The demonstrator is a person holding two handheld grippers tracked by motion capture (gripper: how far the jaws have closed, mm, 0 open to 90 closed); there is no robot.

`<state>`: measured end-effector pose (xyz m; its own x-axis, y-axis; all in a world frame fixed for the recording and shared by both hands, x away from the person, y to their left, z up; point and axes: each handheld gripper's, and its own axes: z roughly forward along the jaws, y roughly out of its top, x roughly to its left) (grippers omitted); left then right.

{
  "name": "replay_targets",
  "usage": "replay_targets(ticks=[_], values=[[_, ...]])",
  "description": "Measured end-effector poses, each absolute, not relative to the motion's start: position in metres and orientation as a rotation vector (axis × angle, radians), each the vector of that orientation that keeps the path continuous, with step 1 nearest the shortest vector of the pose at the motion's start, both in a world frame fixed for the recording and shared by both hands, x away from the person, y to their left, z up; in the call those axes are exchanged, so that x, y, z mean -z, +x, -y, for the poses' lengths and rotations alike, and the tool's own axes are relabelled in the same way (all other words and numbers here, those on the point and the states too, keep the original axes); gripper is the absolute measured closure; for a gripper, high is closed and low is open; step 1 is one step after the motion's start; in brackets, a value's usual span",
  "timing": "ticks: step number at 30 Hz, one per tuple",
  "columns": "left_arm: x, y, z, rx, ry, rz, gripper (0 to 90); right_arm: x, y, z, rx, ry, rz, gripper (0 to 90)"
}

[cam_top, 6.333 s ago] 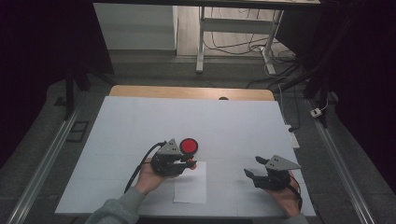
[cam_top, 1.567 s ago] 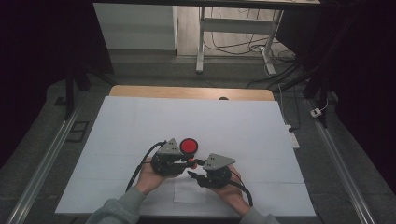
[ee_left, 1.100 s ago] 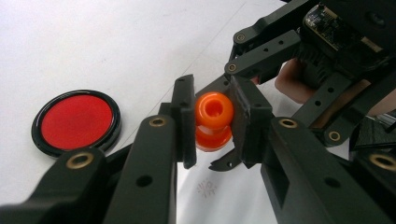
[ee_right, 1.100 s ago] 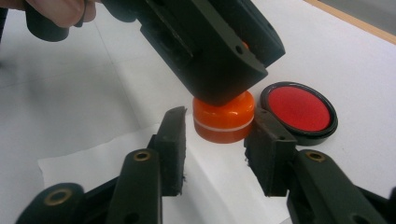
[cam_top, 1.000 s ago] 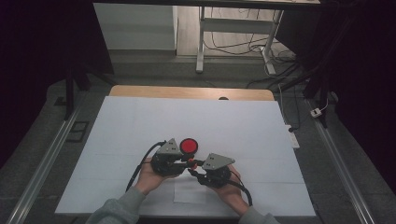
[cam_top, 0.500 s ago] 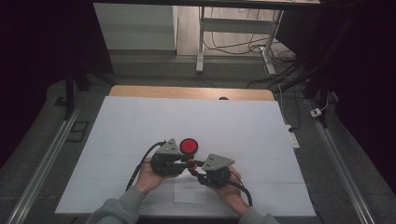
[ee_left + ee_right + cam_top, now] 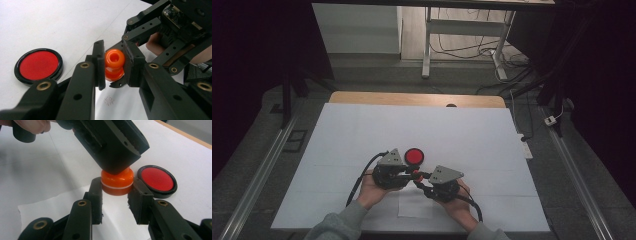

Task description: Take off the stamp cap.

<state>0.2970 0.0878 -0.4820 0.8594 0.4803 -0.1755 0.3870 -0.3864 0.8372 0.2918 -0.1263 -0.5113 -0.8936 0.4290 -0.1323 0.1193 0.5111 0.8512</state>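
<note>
The left gripper (image 7: 114, 66) is clamped on the upper part of a small orange stamp (image 7: 114, 63), its black pads pressing the rounded knob from both sides. The right gripper (image 7: 115, 192) grips the same stamp (image 7: 117, 182) lower down, its jaws closed against the wider orange base with its thin white band, directly under the left gripper's body. In the high view the two grippers meet tip to tip near the table's front edge, left gripper (image 7: 408, 173) and right gripper (image 7: 420, 180) held in the person's hands, with the stamp (image 7: 415, 174) between them above a white sheet of paper (image 7: 412, 207). Just beyond them, a round red ink pad (image 7: 414, 156) in a black rim lies flat on the white table (image 7: 362, 125).
</note>
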Motion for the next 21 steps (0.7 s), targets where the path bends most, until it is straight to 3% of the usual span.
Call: replay_targets(ticks=[21], values=[[0.4821, 0.2958, -0.0885, -0.120, 2.004, -0.636, 73.0, 0.5121, 0.2914, 0.1271, -1.359, 0.469, -2.415, 65.0]])
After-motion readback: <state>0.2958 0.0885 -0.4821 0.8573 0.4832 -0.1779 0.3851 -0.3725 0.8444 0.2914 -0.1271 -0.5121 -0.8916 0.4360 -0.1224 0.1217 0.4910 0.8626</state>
